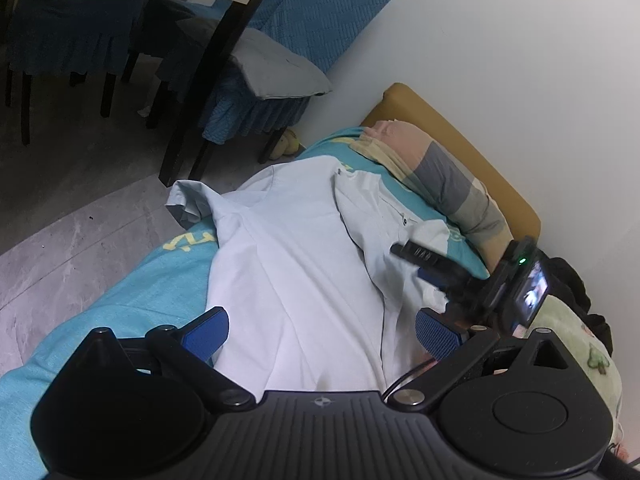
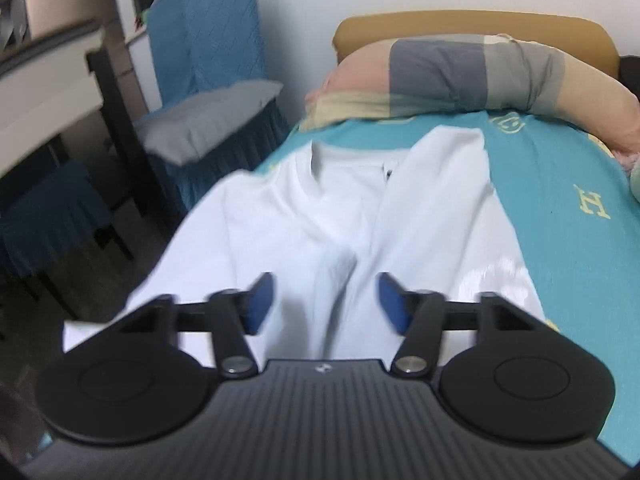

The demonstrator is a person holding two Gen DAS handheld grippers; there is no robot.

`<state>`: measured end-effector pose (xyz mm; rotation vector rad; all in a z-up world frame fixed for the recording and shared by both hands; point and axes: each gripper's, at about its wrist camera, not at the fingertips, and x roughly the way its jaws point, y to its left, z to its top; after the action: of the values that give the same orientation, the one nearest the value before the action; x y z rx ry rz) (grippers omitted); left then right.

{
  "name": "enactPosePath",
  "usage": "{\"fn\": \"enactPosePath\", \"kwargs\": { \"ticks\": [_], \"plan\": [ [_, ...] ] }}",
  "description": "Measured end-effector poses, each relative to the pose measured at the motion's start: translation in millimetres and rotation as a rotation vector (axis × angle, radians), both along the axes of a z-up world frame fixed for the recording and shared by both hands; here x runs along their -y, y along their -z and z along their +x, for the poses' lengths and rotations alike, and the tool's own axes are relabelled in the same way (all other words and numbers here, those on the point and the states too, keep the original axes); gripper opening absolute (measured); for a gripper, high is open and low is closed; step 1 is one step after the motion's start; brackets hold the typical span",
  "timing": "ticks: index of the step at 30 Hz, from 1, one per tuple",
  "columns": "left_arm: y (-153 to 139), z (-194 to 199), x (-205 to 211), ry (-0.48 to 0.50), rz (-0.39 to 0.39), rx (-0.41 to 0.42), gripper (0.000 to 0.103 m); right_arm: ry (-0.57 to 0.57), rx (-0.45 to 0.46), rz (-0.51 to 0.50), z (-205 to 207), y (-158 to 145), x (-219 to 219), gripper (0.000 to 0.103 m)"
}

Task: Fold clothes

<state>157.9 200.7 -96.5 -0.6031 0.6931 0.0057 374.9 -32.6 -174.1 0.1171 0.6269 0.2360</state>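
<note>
The white shirt lies on the teal bed sheet, long axis straight ahead, collar far; both the left tongs and right tongs gape wide, empty, near its hem

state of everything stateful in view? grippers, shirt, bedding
left gripper: open, over the shirt, holding nothing.
right gripper: open, holding nothing.
white shirt: flat on the bed, right side folded inward, left sleeve hanging off the edge.
pillow: lying against the headboard.
teal sheet: spread on the bed.
</note>
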Motion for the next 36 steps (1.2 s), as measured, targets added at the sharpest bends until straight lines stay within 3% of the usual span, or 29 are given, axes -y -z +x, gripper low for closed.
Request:
{"fn": "enactPosePath", "kwargs": {
  "ticks": [1, 3, 4, 6, 11, 15, 17, 20, 23, 24, 25, 27, 30, 33, 36],
  "plan": [
    [0.6, 0.6, -0.1, 0.0, 0.004, -0.002, 0.101, -0.013, 0.007, -0.015, -1.7, 1.9, -3.9, 0.042],
    [2.0, 2.2, -0.3, -0.001, 0.008, -0.005, 0.101, -0.029, 0.02, -0.044, -5.2, 3.7, -11.4, 0.023],
    [2.5, 3.0, -0.6, -0.002, 0.009, -0.006, 0.101, -0.032, 0.033, -0.069, -8.1, 3.7, -16.5, 0.02],
    [3.9, 3.9, -1.0, -0.003, 0.0, -0.006, 0.101, -0.045, 0.08, -0.162, -15.5, 2.8, -28.3, 0.006],
    [5.7, 4.5, 0.6, 0.003, -0.001, -0.007, 0.101, -0.1, 0.143, -0.181, -26.7, -4.6, -47.1, 0.004],
    [-2.9, -0.4, -1.5, -0.036, 0.098, 0.022, 0.101, -0.246, 0.177, -0.264, -33.8, -7.9, -82.6, 0.004],
    [-7.8, -3.0, -2.7, -0.058, 0.149, 0.04, 0.101, -0.299, 0.149, -0.294, -33.9, -6.0, -102.1, 0.004],
    [-13.3, -7.1, -8.7, -0.097, 0.156, 0.058, 0.101, -0.375, 0.111, -0.35, -34.2, -3.6, -128.3, 0.004],
    [-15.3, -10.0, -15.9, -0.127, 0.138, 0.058, 0.101, -0.429, 0.102, -0.414, -34.4, -7.4, -152.8, 0.007],
    [-15.4, -10.9, -18.6, -0.137, 0.129, 0.055, 0.101, -0.447, 0.088, -0.424, -32.3, -10.2, -161.4, 0.013],
    [-15.6, -11.8, -21.3, -0.147, 0.12, 0.052, 0.101, -0.467, 0.072, -0.422, -30.1, -13.2, -170.9, 0.023],
    [-15.8, -13.7, -26.7, -0.168, 0.103, 0.046, 0.101, -0.509, 0.064, -0.418, -27.8, -18.9, -191.1, 0.073],
    [-16.2, -16.4, -34.9, -0.198, 0.077, 0.037, 0.101, -0.621, 0.063, -0.507, -28.4, -18.2, -236.8, 0.077],
    [-16.6, -19.2, -43.0, -0.228, 0.051, 0.027, 0.101, -0.791, -0.004, -0.598, -27.1, -4.0, -283.2, 0.077],
    [-15.0, -20.6, -52.2, -0.269, 0.034, 0.01, 0.101, -0.893, -0.054, -0.78, -25.4, 30.5, -323.6, 0.077]
  ]
}}
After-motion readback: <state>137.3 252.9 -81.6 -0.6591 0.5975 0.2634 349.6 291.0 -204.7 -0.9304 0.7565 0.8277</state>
